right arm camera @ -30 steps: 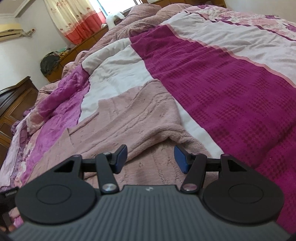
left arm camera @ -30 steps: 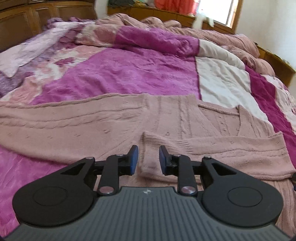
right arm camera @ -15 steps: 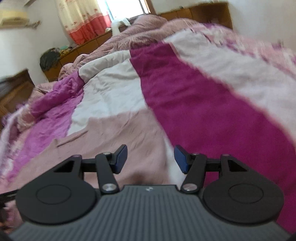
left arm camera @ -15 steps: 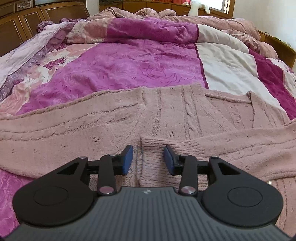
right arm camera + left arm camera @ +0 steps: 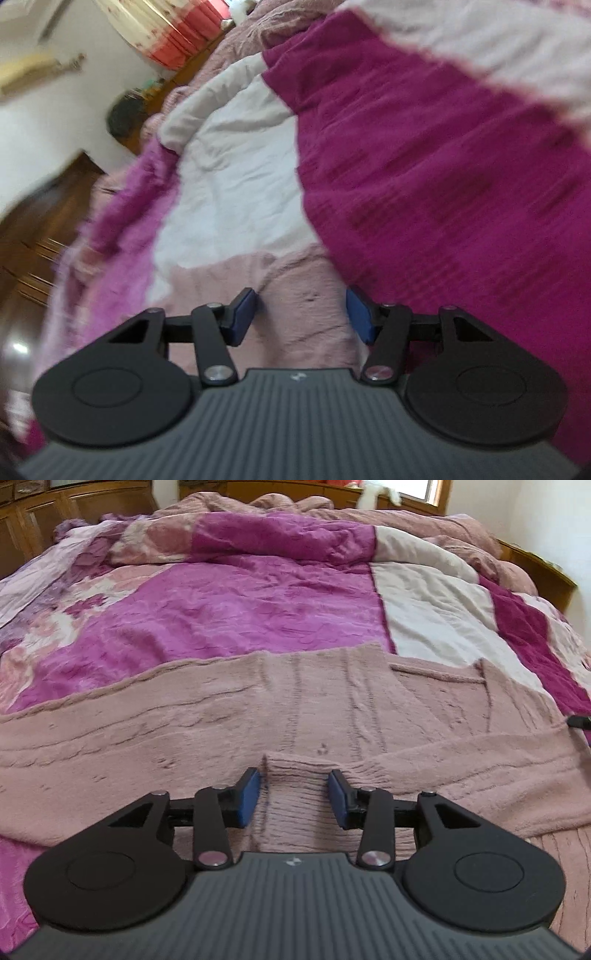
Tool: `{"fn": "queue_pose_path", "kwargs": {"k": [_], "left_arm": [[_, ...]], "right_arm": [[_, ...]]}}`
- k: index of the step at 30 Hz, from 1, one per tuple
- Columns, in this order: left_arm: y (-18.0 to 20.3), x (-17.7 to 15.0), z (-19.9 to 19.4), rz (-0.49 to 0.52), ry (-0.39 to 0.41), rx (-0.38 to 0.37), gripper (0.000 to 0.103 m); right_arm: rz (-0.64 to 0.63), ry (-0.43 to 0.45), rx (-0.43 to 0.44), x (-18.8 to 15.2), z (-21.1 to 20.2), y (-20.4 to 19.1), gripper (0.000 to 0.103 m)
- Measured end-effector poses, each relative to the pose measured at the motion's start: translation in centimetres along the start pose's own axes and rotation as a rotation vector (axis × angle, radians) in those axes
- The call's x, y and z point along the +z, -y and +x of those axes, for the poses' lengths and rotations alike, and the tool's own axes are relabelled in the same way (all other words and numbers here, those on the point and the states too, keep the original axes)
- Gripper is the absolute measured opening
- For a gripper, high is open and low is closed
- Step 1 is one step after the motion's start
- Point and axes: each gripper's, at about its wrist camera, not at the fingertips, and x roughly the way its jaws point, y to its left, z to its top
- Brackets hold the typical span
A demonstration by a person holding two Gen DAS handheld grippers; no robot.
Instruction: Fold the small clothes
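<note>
My left gripper [image 5: 294,795] hangs low over the cardigan [image 5: 221,720], which lies spread flat across the near edge of the bed [image 5: 229,605]. The ribbed cuff [image 5: 295,775] of a folded-in sleeve sits right between my left fingers [image 5: 248,797]; they stand apart, and the left pad is just beside the cuff's edge, though I cannot tell whether it touches. My right gripper [image 5: 301,315] is at the cardigan's far right end, where pink knit meets the magenta bedspread. Its fingers [image 5: 242,314] are closing, with knit lying below the gap, not pinched. That view is blurred.
</note>
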Motion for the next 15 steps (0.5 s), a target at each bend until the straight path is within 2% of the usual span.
{"fn": "queue_pose_path", "kwargs": {"k": [2, 3, 5, 6, 7, 9, 12, 14, 15], "left_arm": [[0.3, -0.1, 0.2, 0.012, 0.008, -0.011, 0.046], [0.3, -0.2, 0.2, 0.007, 0.013, -0.017, 0.044], [0.2, -0.4, 0.1, -0.005, 0.03, -0.032, 0.034], [0.2, -0.5, 0.0, -0.011, 0.04, -0.041, 0.025], [0.3, -0.5, -0.2, -0.012, 0.049, -0.043, 0.021], [0.7, -0.6, -0.3, 0.009, 0.067, -0.03, 0.019], [1.6, -0.6, 0.1, 0.042, 0.073, -0.001, 0.019], [1.6, -0.5, 0.3, 0.044, 0.062, 0.004, 0.02], [1.5, -0.5, 0.3, 0.041, 0.057, 0.004, 0.02]], "right_arm": [[-0.003, -0.008, 0.024, -0.1, 0.2, -0.2, 0.031], [-0.017, -0.001, 0.027, -0.2, 0.0, -0.4, 0.017], [-0.079, 0.058, 0.031, -0.5, -1.0, -1.3, 0.016], [-0.124, 0.099, 0.026, -0.8, -1.7, -2.0, 0.015], [-0.187, 0.151, -0.002, -1.1, -2.2, -2.9, 0.015], [-0.286, 0.207, -0.066, -1.9, -2.6, -4.4, 0.015], [-0.384, 0.197, -0.209, -2.6, -0.8, -5.5, 0.015], [-0.358, 0.137, -0.25, -2.6, 0.9, -4.9, 0.019], [-0.336, 0.134, -0.26, -2.6, 1.1, -4.7, 0.023]]}}
